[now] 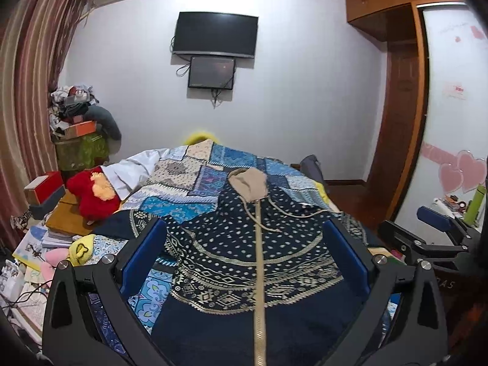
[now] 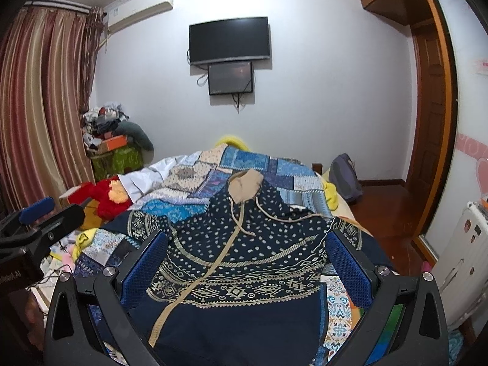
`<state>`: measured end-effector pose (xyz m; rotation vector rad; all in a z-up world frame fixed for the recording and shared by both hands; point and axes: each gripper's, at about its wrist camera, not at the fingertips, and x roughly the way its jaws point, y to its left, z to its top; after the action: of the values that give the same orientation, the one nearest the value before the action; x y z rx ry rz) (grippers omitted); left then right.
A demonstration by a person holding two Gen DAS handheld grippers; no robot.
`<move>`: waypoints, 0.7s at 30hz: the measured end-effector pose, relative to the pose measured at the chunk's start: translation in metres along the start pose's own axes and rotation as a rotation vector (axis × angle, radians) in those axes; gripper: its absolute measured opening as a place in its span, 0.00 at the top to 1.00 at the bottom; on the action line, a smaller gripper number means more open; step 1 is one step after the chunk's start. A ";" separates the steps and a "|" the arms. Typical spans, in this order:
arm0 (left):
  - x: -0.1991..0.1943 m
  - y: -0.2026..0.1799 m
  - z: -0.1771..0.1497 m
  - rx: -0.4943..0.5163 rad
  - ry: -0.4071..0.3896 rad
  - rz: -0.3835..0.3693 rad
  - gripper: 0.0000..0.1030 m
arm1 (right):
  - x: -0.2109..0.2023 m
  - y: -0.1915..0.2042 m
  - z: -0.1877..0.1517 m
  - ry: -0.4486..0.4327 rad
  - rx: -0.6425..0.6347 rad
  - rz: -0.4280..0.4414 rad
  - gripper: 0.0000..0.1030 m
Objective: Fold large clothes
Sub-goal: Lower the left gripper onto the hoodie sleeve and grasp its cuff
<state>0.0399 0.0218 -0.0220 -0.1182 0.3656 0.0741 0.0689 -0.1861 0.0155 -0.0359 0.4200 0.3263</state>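
A navy hooded jacket (image 1: pixel 250 262) with cream dots, patterned bands, a beige zip and a beige hood (image 1: pixel 248 186) lies spread face up on the bed, hood away from me. My left gripper (image 1: pixel 244 228) hovers open above its lower half, blue pads wide apart with nothing between them. In the right wrist view the same jacket (image 2: pixel 244 256) lies below my right gripper (image 2: pixel 247 238), also open and holding nothing. The right gripper's blue pad (image 1: pixel 433 218) shows at the right edge of the left wrist view; the left gripper's pad (image 2: pixel 36 209) shows at the left edge of the right wrist view.
A blue patchwork quilt (image 1: pixel 198 177) covers the bed. A red plush toy (image 1: pixel 91 193), boxes and books crowd the left side. A cluttered pile (image 1: pixel 76 106) stands by the curtain. Screens (image 1: pixel 213 35) hang on the far wall. A wardrobe (image 2: pixel 433 91) and a bag (image 2: pixel 344 177) are on the right.
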 end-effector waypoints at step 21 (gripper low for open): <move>0.235 0.200 -0.029 -0.257 0.397 0.304 0.00 | 0.243 -0.023 0.017 0.267 0.056 0.032 0.00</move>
<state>0.2298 0.2284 -0.1544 -0.3333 0.7691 0.4020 0.2927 -0.1327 -0.0685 -0.0182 0.6945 0.3425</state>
